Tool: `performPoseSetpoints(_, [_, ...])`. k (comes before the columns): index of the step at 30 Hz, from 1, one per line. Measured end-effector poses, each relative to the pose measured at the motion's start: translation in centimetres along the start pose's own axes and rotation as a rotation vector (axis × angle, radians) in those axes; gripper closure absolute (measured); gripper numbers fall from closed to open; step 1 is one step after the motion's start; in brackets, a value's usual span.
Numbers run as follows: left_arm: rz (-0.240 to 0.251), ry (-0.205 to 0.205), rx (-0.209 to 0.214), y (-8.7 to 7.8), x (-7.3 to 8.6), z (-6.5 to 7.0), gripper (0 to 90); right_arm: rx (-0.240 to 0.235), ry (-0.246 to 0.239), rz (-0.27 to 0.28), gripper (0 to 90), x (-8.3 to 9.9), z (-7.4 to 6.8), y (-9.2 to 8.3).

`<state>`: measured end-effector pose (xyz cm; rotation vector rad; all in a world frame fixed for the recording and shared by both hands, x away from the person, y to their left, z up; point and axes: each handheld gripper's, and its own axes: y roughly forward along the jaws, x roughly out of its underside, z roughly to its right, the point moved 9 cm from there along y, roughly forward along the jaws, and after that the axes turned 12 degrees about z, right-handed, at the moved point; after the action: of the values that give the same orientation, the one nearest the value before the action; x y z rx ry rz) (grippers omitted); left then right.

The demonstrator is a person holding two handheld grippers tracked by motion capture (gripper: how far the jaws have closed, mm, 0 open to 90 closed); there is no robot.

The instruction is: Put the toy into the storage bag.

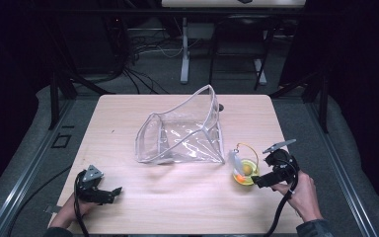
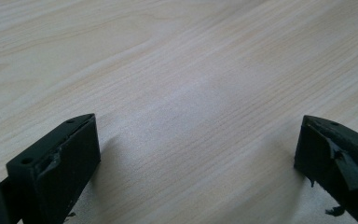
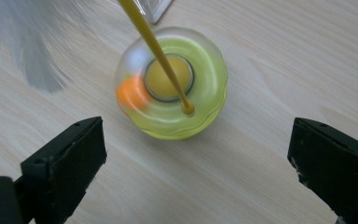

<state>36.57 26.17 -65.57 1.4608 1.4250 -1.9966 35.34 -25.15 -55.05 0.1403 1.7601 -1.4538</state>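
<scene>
Counter (image 1: 128, 113): pale wood-grain top, square-cornered. A clear plastic pouch (image 1: 185, 131) stands open near its middle. A round yellow-green toy (image 1: 246, 173) with a thin yellow wire and a white feather rests just right of the pouch.

A light wooden table (image 1: 128, 113) stands on grey floor (image 1: 168, 74), cables (image 1: 143, 47) beyond, darkness around.

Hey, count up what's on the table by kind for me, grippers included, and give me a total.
Clear plastic bag: 1
Yellow-green round toy with a wire and feather: 1
Handheld grippers: 2, the left gripper and the right gripper, both open
Total: 4
</scene>
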Motion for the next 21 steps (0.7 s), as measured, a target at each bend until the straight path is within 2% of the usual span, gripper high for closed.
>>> performPoseSetpoints(7, [0.0, 0.0, 0.0, 0.0, 0.0, 0.0, 0.0, 0.003, -0.017, 0.022, 6.9, -1.5, -0.2, -0.4])
performPoseSetpoints(9, [0.001, 0.002, 0.001, 0.0, 0.0, 0.0, 0.0, 0.007, -0.027, 0.037, 13.3, -2.2, -0.2, -0.7])
performPoseSetpoints(11, [0.0, 0.0, 0.0, 0.0, 0.0, 0.0, 0.0, 0.013, -0.045, 0.041, 14.8, -2.6, -0.2, -1.0])
performPoseSetpoints(12, [0.0, 0.0, 0.0, 0.0, 0.0, 0.0, 0.0, 0.013, -0.045, 0.041, 14.8, -2.6, -0.2, -1.0])
performPoseSetpoints(13, [0.0, 0.0, 0.0, 0.0, 0.0, 0.0, 0.0, 0.014, -0.048, 0.049, 18.7, -3.0, -0.3, -1.3])
performPoseSetpoints(16, [0.0, 0.0, 0.0, 0.0, 0.0, 0.0, 0.0, 0.019, -0.049, 0.059, 20.0, -3.4, -0.3, -1.5])
performPoseSetpoints(17, [0.0, 0.003, 0.001, 0.0, 0.0, 0.0, 0.0, 0.025, -0.056, 0.066, 25.8, -3.8, -0.2, -1.7])
performPoseSetpoints(20, [0.0, 0.004, 0.001, 0.0, 0.0, 0.0, 0.0, 0.021, -0.067, 0.067, 33.5, -4.1, -0.4, -1.8])
performPoseSetpoints(21, [0.0, 0.004, 0.001, 0.0, 0.0, 0.0, 0.0, 0.021, -0.067, 0.067, 33.5, -4.1, -0.4, -1.8])
